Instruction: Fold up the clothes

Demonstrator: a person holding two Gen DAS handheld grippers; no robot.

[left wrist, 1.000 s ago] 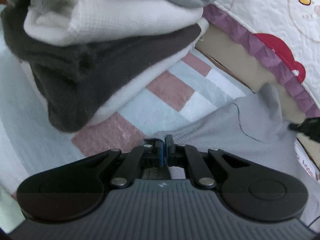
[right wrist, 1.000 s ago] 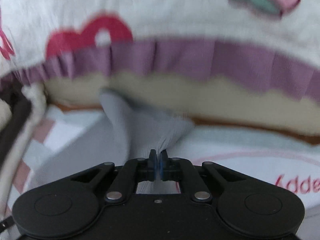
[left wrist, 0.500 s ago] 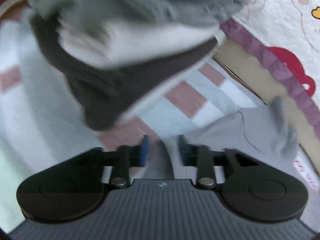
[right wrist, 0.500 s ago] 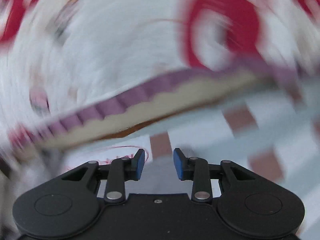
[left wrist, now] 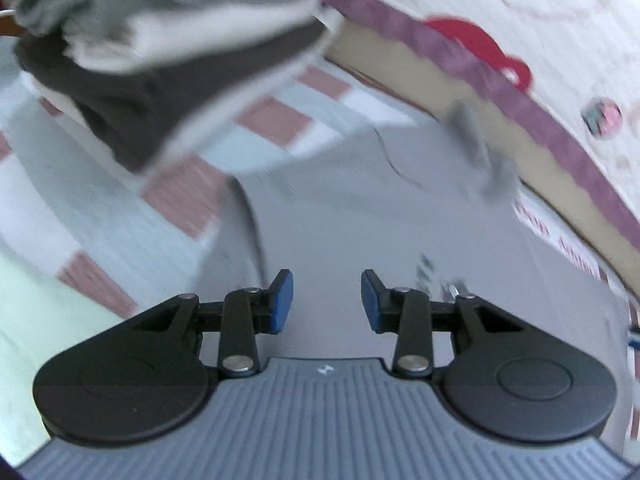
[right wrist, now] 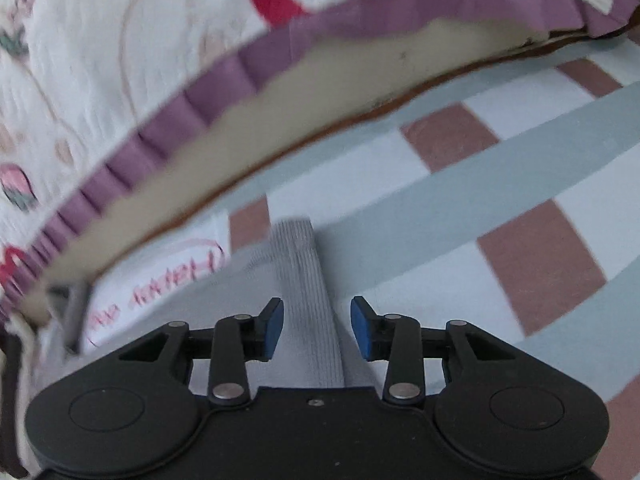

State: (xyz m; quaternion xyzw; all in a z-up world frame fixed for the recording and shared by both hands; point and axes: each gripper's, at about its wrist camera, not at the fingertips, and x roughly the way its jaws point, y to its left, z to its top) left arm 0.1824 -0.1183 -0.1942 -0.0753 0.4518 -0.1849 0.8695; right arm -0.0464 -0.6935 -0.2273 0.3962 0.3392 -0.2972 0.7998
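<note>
A light grey garment (left wrist: 340, 208) lies spread flat on the checked bed sheet (left wrist: 272, 120). My left gripper (left wrist: 326, 302) hovers over the middle of it, open, with nothing pressed between its blue pads (left wrist: 282, 302). In the right wrist view a ribbed grey sleeve (right wrist: 304, 280) of the same garment runs away from me, straight through the gap of my right gripper (right wrist: 317, 328). Its jaws are opening and neither pad touches the cloth. A stack of folded clothes (left wrist: 160, 60), grey, white and dark, sits at the upper left of the left wrist view.
A white quilt with a purple frill (right wrist: 200, 100) and red cartoon prints borders the sheet along the far side (left wrist: 500, 92). A white cloth with red lettering (right wrist: 160, 280) lies under the garment's edge. Bare checked sheet (right wrist: 520, 220) stretches to the right.
Both grippers were shut on the grey garment and have let go and opened. The right one swung sideways to the sleeve. The left one shifted over the garment's body.
</note>
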